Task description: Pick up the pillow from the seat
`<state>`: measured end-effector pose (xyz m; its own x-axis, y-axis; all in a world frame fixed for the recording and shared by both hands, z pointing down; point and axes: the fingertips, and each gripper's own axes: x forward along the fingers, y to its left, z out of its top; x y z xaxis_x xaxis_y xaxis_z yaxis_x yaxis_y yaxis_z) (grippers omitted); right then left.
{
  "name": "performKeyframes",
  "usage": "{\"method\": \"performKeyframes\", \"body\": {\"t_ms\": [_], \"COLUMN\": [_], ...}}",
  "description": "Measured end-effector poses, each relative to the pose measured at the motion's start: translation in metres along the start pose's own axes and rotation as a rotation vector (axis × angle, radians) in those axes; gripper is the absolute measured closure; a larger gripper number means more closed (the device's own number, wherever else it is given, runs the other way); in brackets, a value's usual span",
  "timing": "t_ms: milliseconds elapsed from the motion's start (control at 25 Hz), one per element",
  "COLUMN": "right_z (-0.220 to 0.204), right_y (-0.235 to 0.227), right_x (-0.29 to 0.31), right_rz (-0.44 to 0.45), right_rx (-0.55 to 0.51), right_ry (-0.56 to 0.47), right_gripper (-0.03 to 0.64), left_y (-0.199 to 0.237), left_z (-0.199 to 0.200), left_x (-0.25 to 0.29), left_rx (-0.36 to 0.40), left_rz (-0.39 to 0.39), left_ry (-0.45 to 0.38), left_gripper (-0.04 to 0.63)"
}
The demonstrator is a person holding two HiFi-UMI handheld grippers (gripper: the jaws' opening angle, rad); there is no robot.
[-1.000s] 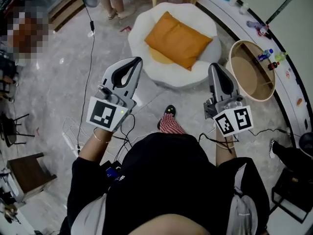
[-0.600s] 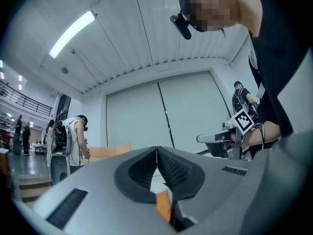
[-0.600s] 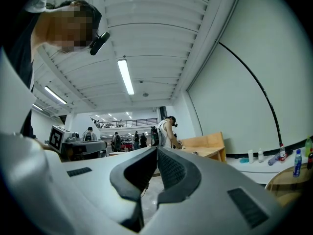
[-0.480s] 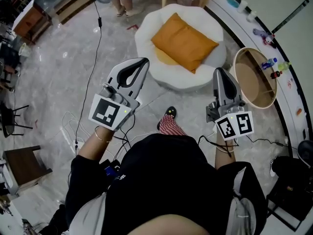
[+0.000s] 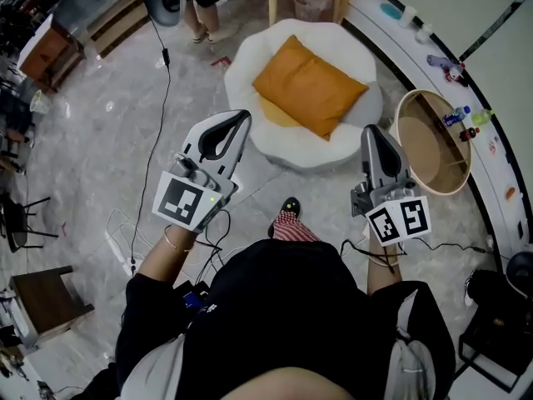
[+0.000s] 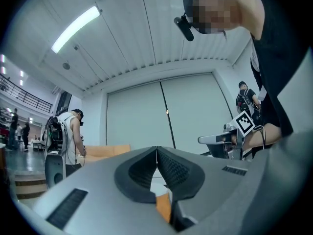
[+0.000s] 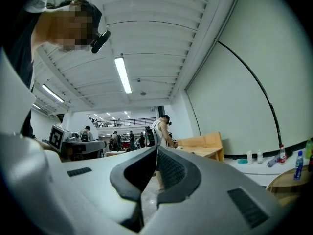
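Head view: we see a shiny grey floor (image 5: 108, 140) in a big room. The orange pillow (image 5: 308, 86) lies on the round white seat (image 5: 360, 117) in front of us. We hold the left gripper (image 5: 241, 117) and right gripper (image 5: 372, 131) out flat, near the seat but not touching it. Both sets of jaws are pressed together with nothing in them.

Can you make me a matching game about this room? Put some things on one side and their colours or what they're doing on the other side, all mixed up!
Things:
1. pillow
2. seat
3. round wooden basket
4. left gripper

Clues:
A. white and puffy
B. fingers shut, holding nothing
C. orange, lying on the seat
D. light brown, standing on the floor to the right of the seat

Right pairs: 1-C, 2-A, 3-D, 4-B
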<state>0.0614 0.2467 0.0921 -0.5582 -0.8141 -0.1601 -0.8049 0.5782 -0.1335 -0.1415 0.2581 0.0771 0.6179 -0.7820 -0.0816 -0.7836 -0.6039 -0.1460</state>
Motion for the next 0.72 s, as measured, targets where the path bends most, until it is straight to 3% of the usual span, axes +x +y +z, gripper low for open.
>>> {"method": "performKeyframes", "body": {"t_ms": [720], "right_z": [-0.005], "right_y": [-0.077], "right_x": [0.044], "right_rz": [-0.079], "right_rx": [0.026], "right_ry": [-0.009], "right_gripper": [0.595], "left_y": [0.039], "left_z": [-0.011], "left_x": [0.088], "left_rx": [-0.023], "left_rz": [-0.052], "left_ry": [0.011], "left_gripper": [0.585]}}
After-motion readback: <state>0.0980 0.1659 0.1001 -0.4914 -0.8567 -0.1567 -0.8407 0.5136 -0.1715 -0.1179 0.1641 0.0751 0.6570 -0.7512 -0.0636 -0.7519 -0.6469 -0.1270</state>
